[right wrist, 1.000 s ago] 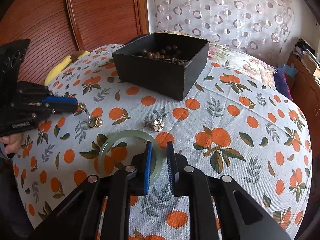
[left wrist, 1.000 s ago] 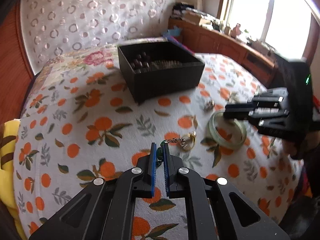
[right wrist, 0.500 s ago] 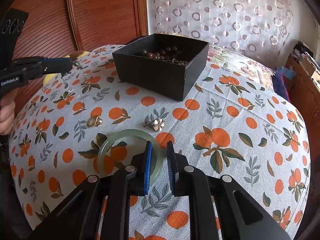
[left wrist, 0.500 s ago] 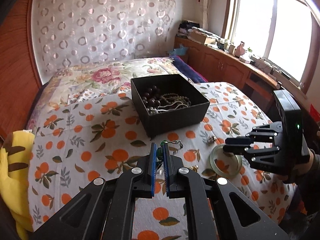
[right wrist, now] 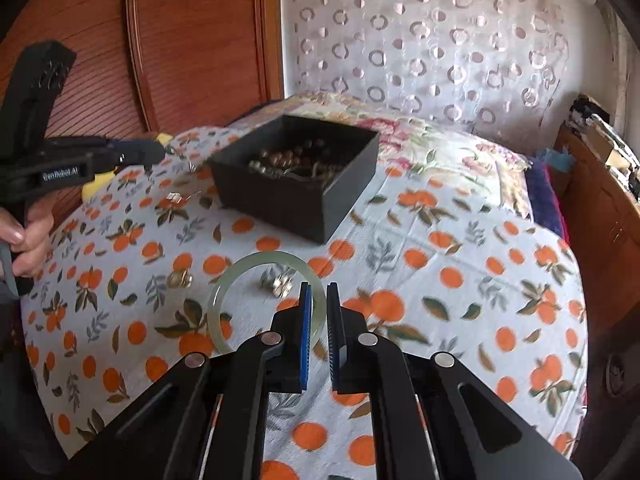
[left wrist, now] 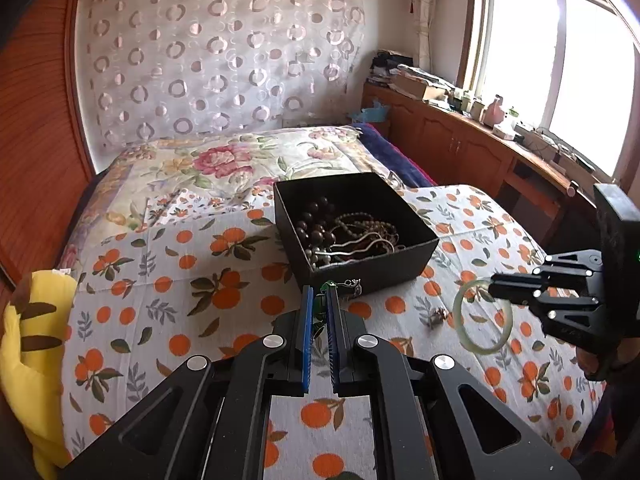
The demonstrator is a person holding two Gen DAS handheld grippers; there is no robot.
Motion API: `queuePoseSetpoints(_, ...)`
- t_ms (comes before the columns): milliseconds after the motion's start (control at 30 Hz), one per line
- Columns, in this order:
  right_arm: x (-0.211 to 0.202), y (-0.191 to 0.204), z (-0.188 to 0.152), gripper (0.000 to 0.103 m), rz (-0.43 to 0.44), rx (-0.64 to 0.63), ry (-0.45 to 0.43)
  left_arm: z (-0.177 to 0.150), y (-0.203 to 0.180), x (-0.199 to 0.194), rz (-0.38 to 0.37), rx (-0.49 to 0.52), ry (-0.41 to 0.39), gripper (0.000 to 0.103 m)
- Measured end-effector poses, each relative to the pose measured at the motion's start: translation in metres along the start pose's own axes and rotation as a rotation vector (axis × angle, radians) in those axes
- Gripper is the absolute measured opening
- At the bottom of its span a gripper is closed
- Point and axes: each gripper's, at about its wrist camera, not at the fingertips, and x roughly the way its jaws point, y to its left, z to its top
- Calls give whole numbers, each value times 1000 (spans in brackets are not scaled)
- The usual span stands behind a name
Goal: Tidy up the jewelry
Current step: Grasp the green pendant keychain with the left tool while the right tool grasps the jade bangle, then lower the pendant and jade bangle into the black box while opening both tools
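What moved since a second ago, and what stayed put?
The right gripper lifted the green bangle off the bedspread. The left gripper carried its green pendant up toward the black box. The box, the flower earring and the gold ring stayed put.

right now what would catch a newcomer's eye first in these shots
The black box of beads in the middle of the orange-print cloth. Then the pale green bangle lifted off the cloth in the right claw, and the left claw pinching a green pendant near the box.
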Motion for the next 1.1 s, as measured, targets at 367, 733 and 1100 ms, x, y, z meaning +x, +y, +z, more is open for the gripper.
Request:
queuePoseSetpoints(367,-10,-14,43,8,-8,-10,-107,18,1,-1,7,-2,-34,6)
queuePoseSetpoints(733,24,-12,91,9,4,-25,-167,42,4,4,22,-4,-71,6)
queuePoseSetpoints(1100,67,-4,91,9,23,-29,-102,62,6,17,39,1,-83,6)
